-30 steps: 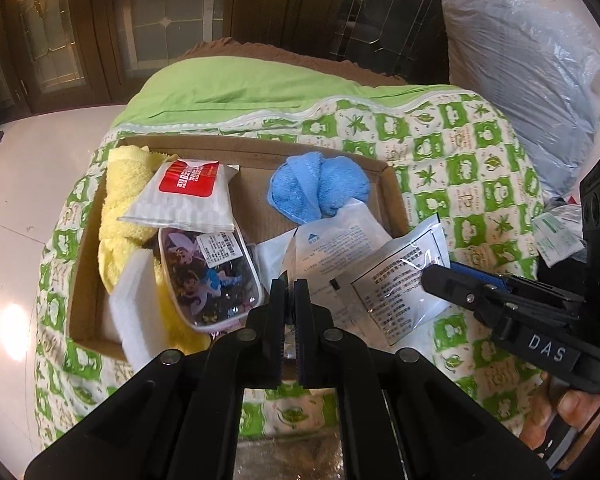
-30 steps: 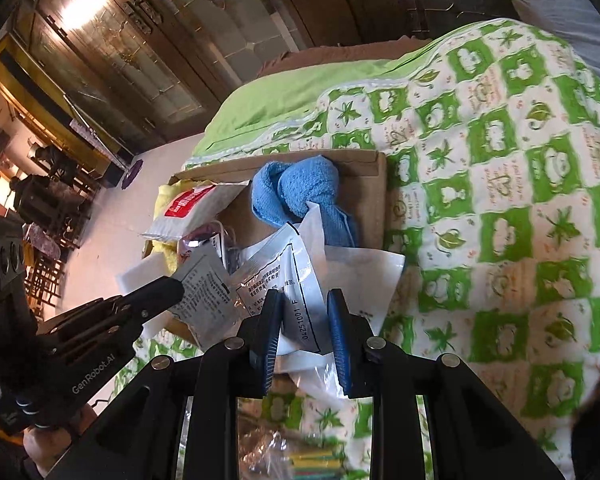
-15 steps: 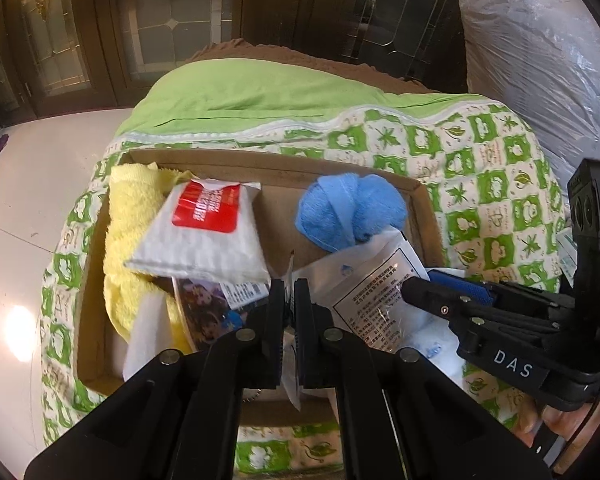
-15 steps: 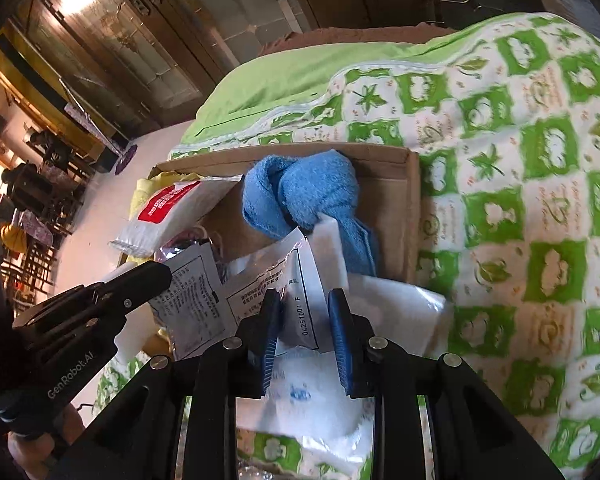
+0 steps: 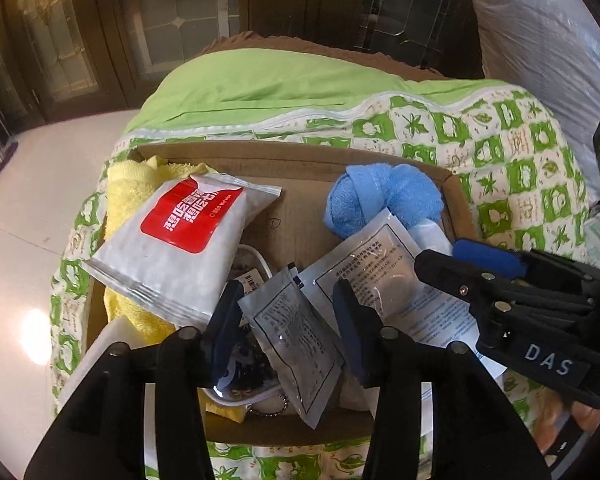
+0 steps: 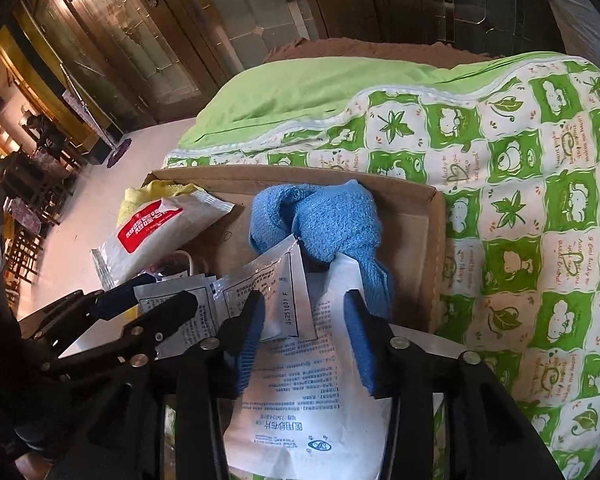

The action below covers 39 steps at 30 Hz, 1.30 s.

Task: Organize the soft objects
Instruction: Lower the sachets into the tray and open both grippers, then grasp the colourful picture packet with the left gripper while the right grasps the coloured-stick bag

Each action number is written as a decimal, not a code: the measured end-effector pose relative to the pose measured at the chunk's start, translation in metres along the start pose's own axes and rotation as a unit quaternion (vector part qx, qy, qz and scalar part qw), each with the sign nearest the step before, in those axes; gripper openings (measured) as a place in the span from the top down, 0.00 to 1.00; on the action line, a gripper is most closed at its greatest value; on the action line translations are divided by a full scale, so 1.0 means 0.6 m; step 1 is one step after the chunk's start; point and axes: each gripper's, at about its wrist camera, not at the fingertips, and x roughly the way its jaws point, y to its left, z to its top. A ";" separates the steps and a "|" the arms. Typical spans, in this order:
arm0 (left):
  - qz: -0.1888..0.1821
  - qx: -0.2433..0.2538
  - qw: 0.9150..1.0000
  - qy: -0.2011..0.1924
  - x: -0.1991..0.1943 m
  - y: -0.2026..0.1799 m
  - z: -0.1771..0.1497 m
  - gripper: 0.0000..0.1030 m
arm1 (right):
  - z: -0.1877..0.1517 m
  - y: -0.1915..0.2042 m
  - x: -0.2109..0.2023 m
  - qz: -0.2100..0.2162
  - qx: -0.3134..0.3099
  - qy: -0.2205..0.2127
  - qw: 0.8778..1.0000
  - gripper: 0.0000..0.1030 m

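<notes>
Left wrist view: my left gripper (image 5: 286, 320) is opening, pads clear of the small flat printed plastic sachet (image 5: 296, 340) lying between them, down at 6 o'clock in the shallow brown cardboard box (image 5: 300, 156). My right gripper (image 6: 304, 328) is opening too, straddling the bigger white printed pouch (image 6: 312, 392) without pinching it. These packets look light, floppy and slick, so I'd grab a sealed edge, not the middle. The knotted blue terry towel (image 5: 384, 196) at 1 o'clock is squishy, grab anywhere. Only this view shows the yellow towel (image 5: 128, 184) properly under the red-labelled white wipes pack (image 5: 172, 252); the right wrist view shows the pouch hanging over the box's near edge.
</notes>
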 end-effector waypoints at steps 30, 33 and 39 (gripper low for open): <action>0.019 0.008 1.000 -0.001 -0.112 -0.031 -0.182 0.26 | -0.182 -0.017 -0.158 0.020 0.037 0.020 0.999 0.00; 0.009 -0.006 1.000 0.003 -0.116 -0.026 -0.230 0.26 | -0.222 -0.030 -0.160 0.017 0.045 0.034 0.998 0.00; -0.043 -0.049 0.998 0.019 -0.114 -0.021 -0.306 0.26 | -0.273 -0.062 -0.149 0.009 0.053 0.071 0.996 0.00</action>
